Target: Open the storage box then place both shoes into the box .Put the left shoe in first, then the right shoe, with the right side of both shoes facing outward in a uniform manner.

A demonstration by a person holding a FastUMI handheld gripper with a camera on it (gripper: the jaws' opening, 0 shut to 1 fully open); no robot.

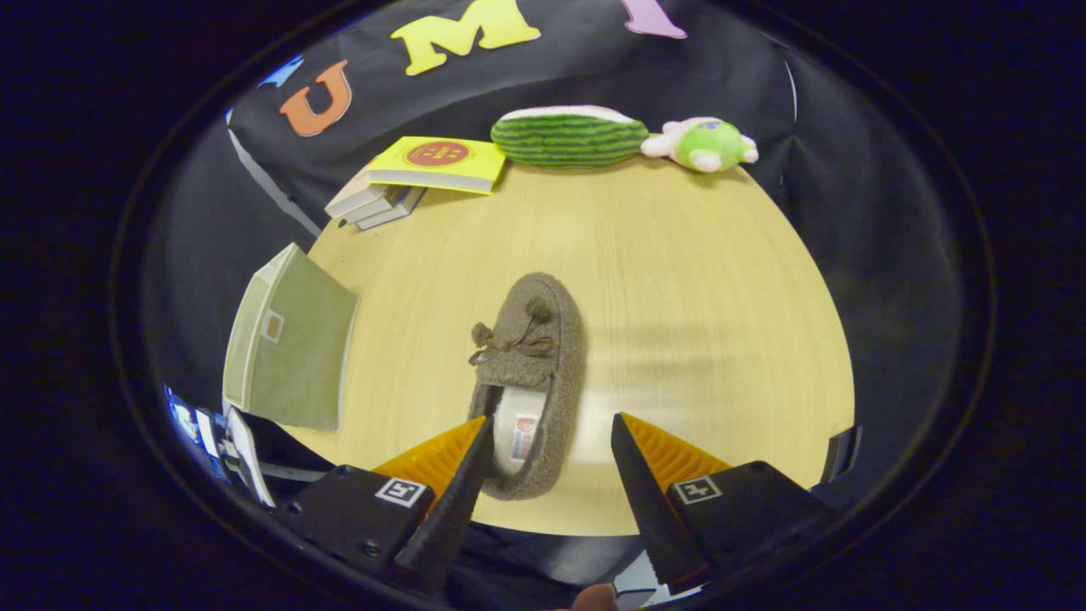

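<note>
- Box (293, 344), green fabric, sits at the table's (696, 322) left edge, lid shut.
- Books (416, 178) lie far left.
- Shoe (534, 356), a brown slipper, lies mid-table, heel between the fingers.
- Gripper (550, 441) hovers wide open, holding nothing.
- Watermelon plush (568, 136) and green toy (704, 144) rest at the far edge.

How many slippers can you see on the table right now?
1. A brown fuzzy slipper lies on the wooden table, its heel between the open gripper's fingers, toe pointing away. The task mentions two shoes; the other may be out of sight.
</note>
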